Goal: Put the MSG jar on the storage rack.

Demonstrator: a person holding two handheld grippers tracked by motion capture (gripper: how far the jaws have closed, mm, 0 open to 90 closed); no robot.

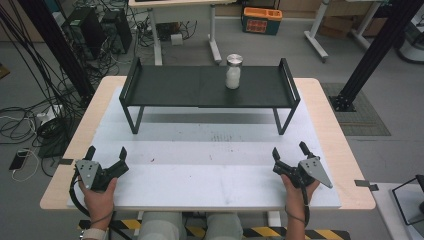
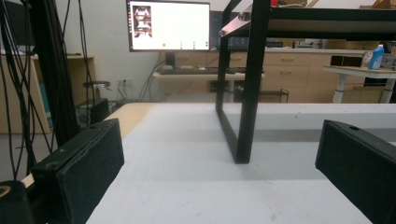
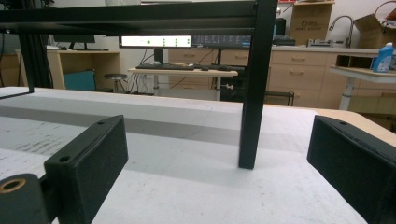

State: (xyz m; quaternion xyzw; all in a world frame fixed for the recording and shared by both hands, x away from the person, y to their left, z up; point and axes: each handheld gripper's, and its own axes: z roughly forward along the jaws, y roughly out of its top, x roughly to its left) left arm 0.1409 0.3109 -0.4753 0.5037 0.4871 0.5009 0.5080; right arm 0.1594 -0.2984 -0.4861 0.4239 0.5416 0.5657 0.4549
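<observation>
Both claws, the left claw [image 1: 106,156] and the right claw [image 1: 289,152], rest released and empty at the near edge of the counter [image 1: 330,130], well apart from the jar [image 1: 233,71] standing upright on the far black rack [image 1: 170,86], where a careless reach might clip a rack leg or topple it.

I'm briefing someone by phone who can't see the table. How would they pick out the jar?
Find the black metal shelf standing across the far half of the table. On its top, right of centre, stands the jar: upright, clear, white contents, shiny metal lid, and alone on the shelf.
</observation>
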